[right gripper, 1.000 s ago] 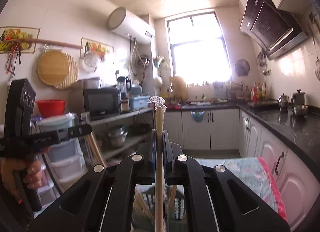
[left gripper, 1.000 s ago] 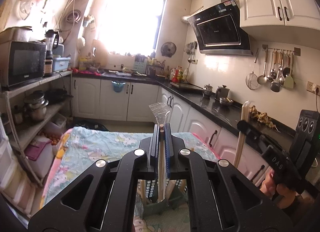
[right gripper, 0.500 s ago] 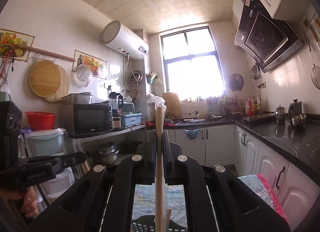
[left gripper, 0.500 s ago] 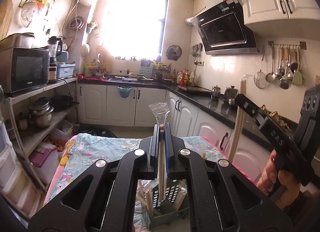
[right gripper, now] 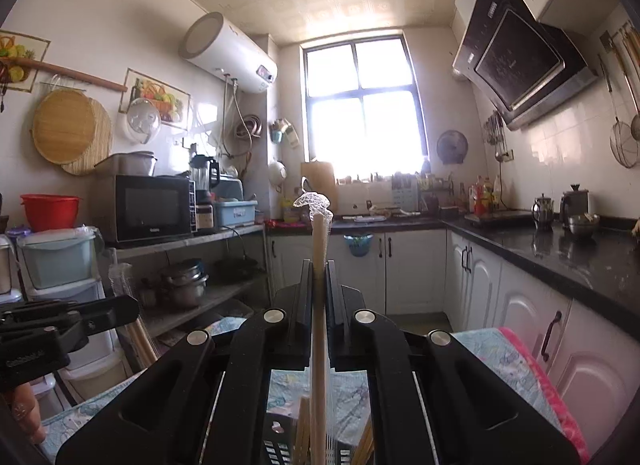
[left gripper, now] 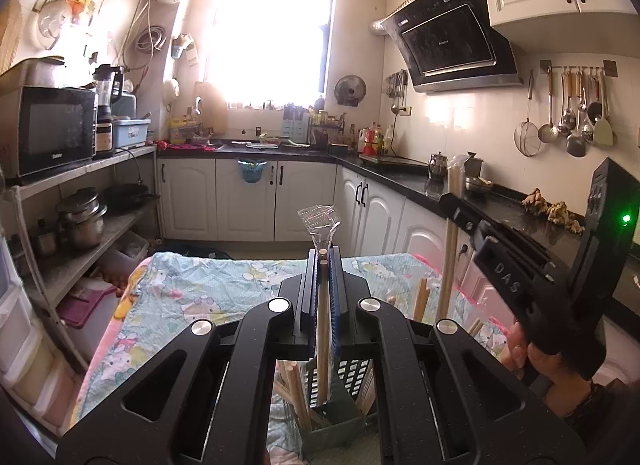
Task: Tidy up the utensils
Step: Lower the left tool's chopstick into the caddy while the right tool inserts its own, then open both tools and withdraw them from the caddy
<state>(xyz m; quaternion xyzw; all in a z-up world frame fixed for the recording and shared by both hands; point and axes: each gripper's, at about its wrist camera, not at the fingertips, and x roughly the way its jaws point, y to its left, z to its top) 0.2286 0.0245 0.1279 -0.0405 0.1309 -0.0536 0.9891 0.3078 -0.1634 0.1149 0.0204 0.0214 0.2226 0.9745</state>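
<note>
My left gripper (left gripper: 321,261) is shut on a pair of wrapped wooden chopsticks (left gripper: 322,329) that stand upright with their lower ends inside a dark slotted utensil holder (left gripper: 340,397). My right gripper (right gripper: 319,269) is shut on another wrapped pair of chopsticks (right gripper: 319,305), upright above the same holder (right gripper: 276,445). In the left wrist view the right gripper (left gripper: 456,201) is at the right, its chopsticks (left gripper: 448,265) reaching down toward the holder. Several loose chopsticks (left gripper: 296,389) stand in the holder.
The holder stands on a table with a pale blue patterned cloth (left gripper: 192,297). A shelf rack with a microwave (left gripper: 48,129) and pots is at the left. A black counter (left gripper: 500,205) with white cabinets runs along the right.
Both grippers have lowered slightly with their chopsticks. The left pair's ends have sunk into the holder; the right gripper has come closer to the holder.
</note>
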